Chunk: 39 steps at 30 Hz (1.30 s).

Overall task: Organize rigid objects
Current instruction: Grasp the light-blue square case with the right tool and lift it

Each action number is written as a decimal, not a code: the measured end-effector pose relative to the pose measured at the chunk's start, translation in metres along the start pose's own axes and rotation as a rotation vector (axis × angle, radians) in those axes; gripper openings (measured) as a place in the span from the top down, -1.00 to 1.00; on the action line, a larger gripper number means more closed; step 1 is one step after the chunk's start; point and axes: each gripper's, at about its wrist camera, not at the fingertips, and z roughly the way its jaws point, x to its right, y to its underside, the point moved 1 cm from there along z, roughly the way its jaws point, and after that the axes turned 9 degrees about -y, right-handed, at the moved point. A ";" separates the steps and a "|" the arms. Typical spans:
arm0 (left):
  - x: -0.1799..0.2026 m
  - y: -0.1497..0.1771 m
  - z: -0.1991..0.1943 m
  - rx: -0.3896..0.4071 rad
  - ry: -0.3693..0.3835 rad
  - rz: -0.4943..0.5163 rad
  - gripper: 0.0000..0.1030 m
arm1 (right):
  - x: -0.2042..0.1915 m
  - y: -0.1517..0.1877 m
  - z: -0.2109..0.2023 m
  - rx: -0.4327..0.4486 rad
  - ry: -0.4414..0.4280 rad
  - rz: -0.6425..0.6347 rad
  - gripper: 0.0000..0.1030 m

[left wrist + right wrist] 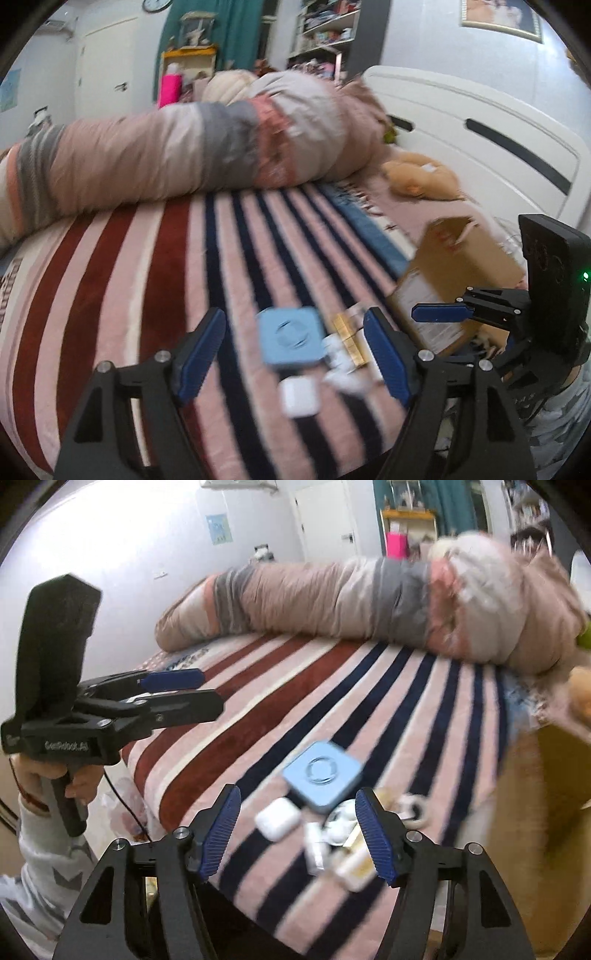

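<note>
Several small items lie blurred in a cluster on the striped blanket (129, 277): a light blue square case (290, 338) (321, 777), a white earbud case (299, 398) (277, 818), a gold bar-shaped piece (349, 339) and white bits (332, 842). My left gripper (295, 314) hovers open over the cluster, the blue case between its blue pads without touching them; it also shows in the right wrist view (212, 692). My right gripper (298, 792) is open above the white items, gripping nothing. It reaches in from the right (436, 313).
An open cardboard box (454, 266) (546, 794) sits right of the cluster. A rolled duvet (184, 155) lies across the far side, with a plush toy (417, 177) by the white headboard (480, 122). The bed edge is close below the items. A hand (33, 779) holds the left gripper.
</note>
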 end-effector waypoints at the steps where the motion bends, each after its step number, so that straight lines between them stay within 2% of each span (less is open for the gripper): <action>1: -0.007 0.006 0.003 -0.008 -0.006 -0.005 -0.45 | 0.002 0.000 0.015 -0.022 -0.007 0.023 -0.23; 3: -0.022 0.015 0.013 -0.027 -0.007 -0.021 -0.45 | 0.009 0.002 0.040 -0.060 -0.004 0.068 -0.26; 5: -0.032 0.022 0.022 -0.038 -0.004 -0.034 -0.45 | 0.018 0.003 0.064 -0.085 0.018 0.118 -0.52; 6: -0.038 0.026 0.025 -0.042 -0.004 -0.038 -0.45 | 0.024 0.004 0.074 -0.089 0.031 0.138 -0.57; 10: -0.057 0.038 0.041 -0.052 -0.004 -0.061 -0.45 | 0.044 0.002 0.110 -0.125 0.048 0.201 -0.58; 13: -0.072 0.045 0.052 -0.063 -0.004 -0.091 -0.45 | 0.050 -0.002 0.133 -0.143 0.026 0.229 -0.60; 20: -0.094 0.054 0.062 -0.072 -0.024 -0.150 -0.45 | 0.039 -0.028 0.176 -0.128 0.078 0.136 -0.72; 23: -0.102 0.058 0.064 -0.082 -0.033 -0.172 -0.45 | 0.038 -0.032 0.195 -0.158 0.115 0.116 -0.73; 24: -0.103 0.060 0.064 -0.086 -0.036 -0.179 -0.45 | 0.039 -0.032 0.199 -0.172 0.127 0.110 -0.71; 25: -0.105 0.061 0.064 -0.090 -0.034 -0.184 -0.45 | 0.040 -0.032 0.202 -0.190 0.148 0.100 -0.57; 26: -0.105 0.062 0.063 -0.091 -0.028 -0.187 -0.45 | 0.040 -0.032 0.203 -0.195 0.168 0.090 -0.57; 29: -0.104 0.062 0.061 -0.089 0.011 -0.188 -0.45 | 0.037 -0.030 0.193 -0.169 0.164 0.061 -0.56; 31: -0.103 0.059 0.058 -0.080 0.105 -0.211 -0.45 | 0.029 -0.030 0.184 -0.138 0.147 0.031 -0.55; 35: -0.093 0.048 0.051 -0.063 0.203 -0.237 -0.44 | 0.002 -0.032 0.149 -0.058 0.066 -0.058 -0.55; 39: -0.061 0.029 0.031 -0.032 0.327 -0.204 -0.44 | -0.025 -0.034 0.104 0.035 -0.023 -0.125 -0.55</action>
